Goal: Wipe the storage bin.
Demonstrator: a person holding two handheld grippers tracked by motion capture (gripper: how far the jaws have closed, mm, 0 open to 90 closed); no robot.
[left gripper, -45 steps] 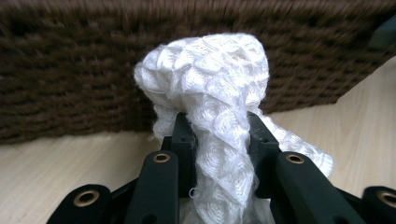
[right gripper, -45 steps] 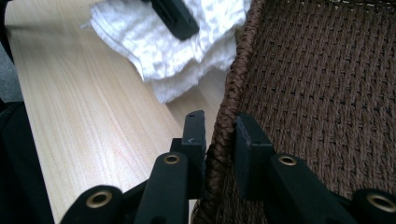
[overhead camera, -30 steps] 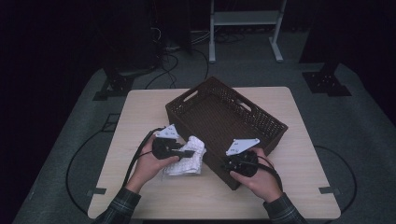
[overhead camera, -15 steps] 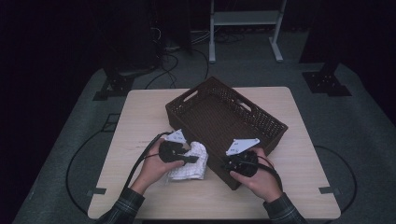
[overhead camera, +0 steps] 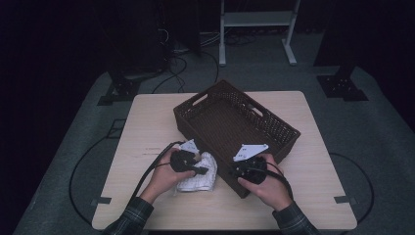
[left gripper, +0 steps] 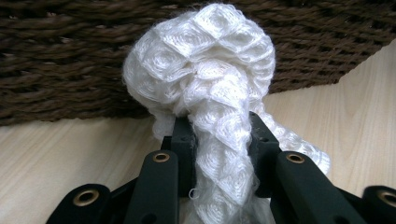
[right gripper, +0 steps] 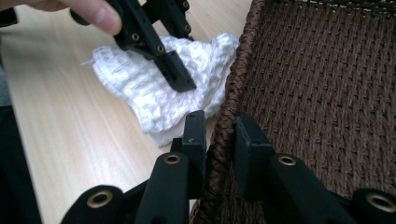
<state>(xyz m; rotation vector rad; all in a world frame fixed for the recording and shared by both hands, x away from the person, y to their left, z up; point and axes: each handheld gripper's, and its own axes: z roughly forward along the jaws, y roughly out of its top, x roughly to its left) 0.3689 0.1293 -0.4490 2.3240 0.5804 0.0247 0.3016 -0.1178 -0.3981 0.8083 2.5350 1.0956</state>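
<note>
1. Left gripper (overhead camera: 195,169): jaws pinching a fold of the white knitted cloth (overhead camera: 199,175); in the left gripper view (left gripper: 219,140), cloth (left gripper: 210,93) bunched up between and above the black jaws.
2. Cloth: lying on the wooden table (overhead camera: 147,127), near-left part, just beside the near-left wall of the brown woven basket (overhead camera: 235,115).
3. Right gripper (overhead camera: 242,171): jaws clamped on the basket's near rim, one jaw outside, one inside, as seen in the right gripper view (right gripper: 219,135).
4. Basket (right gripper: 317,84): standing at mid-table, turned at an angle, right of the cloth (right gripper: 154,88).
</note>
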